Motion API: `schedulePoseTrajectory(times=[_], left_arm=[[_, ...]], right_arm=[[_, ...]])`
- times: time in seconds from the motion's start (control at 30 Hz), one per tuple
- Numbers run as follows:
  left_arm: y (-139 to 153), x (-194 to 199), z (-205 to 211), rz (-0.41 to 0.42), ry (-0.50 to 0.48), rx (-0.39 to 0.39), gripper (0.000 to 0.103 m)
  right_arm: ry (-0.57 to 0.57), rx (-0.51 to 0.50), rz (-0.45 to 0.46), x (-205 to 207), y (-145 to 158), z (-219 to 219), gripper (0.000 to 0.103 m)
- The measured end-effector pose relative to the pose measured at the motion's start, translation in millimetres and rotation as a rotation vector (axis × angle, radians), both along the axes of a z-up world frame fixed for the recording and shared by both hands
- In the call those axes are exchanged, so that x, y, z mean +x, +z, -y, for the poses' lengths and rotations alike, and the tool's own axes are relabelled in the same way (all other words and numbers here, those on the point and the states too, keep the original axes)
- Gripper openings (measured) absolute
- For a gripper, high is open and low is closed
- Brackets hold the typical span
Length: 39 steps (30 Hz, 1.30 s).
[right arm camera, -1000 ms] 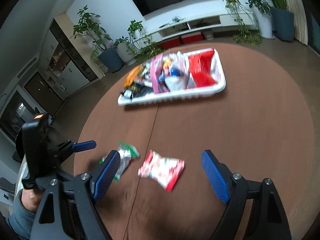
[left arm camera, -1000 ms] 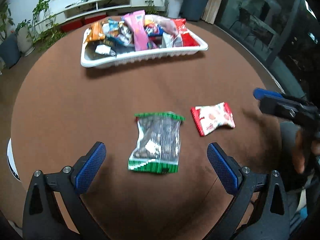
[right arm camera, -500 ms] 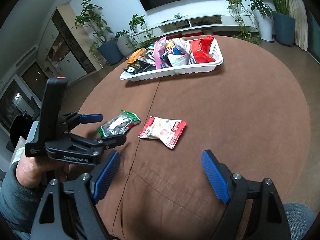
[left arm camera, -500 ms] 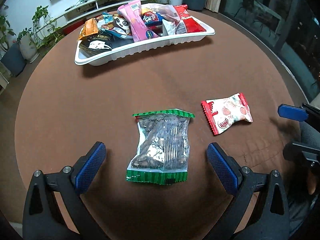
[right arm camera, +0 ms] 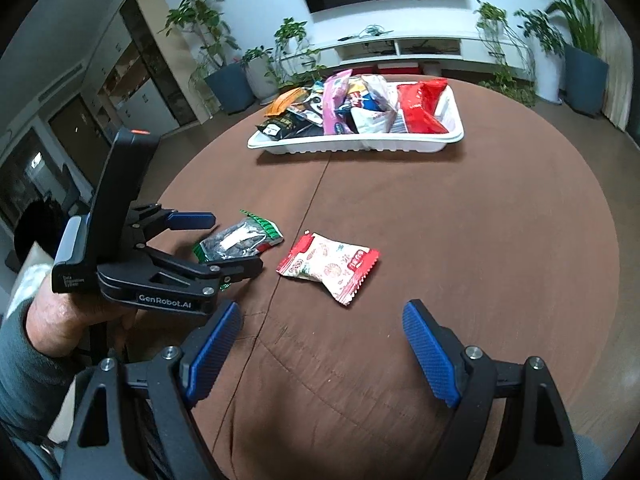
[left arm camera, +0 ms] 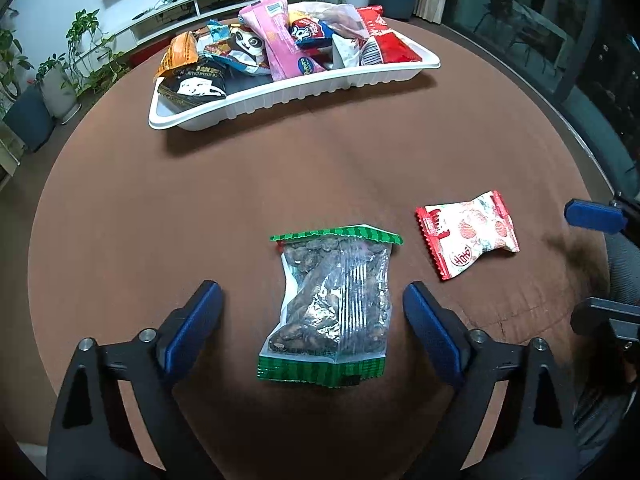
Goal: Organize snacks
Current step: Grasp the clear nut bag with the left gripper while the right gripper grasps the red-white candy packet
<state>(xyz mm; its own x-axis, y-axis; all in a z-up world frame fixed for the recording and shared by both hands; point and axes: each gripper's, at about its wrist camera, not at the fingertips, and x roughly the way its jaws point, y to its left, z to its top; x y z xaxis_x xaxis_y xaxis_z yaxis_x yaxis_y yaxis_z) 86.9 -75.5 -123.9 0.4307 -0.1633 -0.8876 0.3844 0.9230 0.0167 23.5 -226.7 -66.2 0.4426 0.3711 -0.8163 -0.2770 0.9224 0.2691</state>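
Tabletop [left arm camera: 200, 208], round and brown, carries a white tray [left arm camera: 296, 94] piled with snack packets at 12 o'clock in the left wrist view. Left hand-held gripper [left arm camera: 312, 320] has both jaws spread wide, flanking a clear green-edged nut bag [left arm camera: 332, 308] lying flat between them, not touching it. Right hand-held gripper [right arm camera: 320, 344] is likewise wide open and holding nothing, with a red-and-white snack packet [right arm camera: 330, 266] lying on the cloth at its 12 o'clock, apart from the fingers.

Left hand-held gripper [right arm camera: 224, 242] — black frame, silver screws, 2 blue ribbed pads [right arm camera: 191, 215], "GenRobot.AI" lettering; bare hand [right arm camera: 60, 316], grey-green sleeve [right arm camera: 20, 364].
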Motion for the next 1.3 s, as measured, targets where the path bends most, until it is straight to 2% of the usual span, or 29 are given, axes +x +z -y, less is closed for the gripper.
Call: schedulePoseTrajectory(times=[0.13,0.37,0.57,0.63,0.7,0.93,1.0,1.3], left_arm=[[0,1,-2,0.000,-0.002,-0.011,0.089],[1,4,-3,0.003,-0.011,-0.020,0.078],[2,4,-4,0.004,-0.017,-0.021,0.075],[2,3,-4,0.008,-0.019,-0.023,0.069],[4,3,-5,0.014,-0.021,-0.025,0.056],[6,0,-8,0.025,-0.031,-0.029,0.039],[6,-2,-9,0.028,-0.031,-0.033,0.031],[7,-4,-18,0.011,-0.023,-0.090,0.026]], right_arm=[[0.073,-0.059,0.007,6,0,-7,0.085],[0.225,-0.161,0.021,25,-1,-22,0.085],[0.317,-0.200,0.000,38,-8,-33,0.085],[0.355,-0.206,-0.001,41,-10,-37,0.085],[0.382,-0.221,-0.006,42,-13,-39,0.085],[0.440,-0.257,-0.016,50,-20,-42,0.085],[0.452,-0.263,-0.021,53,-22,-43,0.085],[0.517,-0.284,-0.061,62,-33,-52,0.080]])
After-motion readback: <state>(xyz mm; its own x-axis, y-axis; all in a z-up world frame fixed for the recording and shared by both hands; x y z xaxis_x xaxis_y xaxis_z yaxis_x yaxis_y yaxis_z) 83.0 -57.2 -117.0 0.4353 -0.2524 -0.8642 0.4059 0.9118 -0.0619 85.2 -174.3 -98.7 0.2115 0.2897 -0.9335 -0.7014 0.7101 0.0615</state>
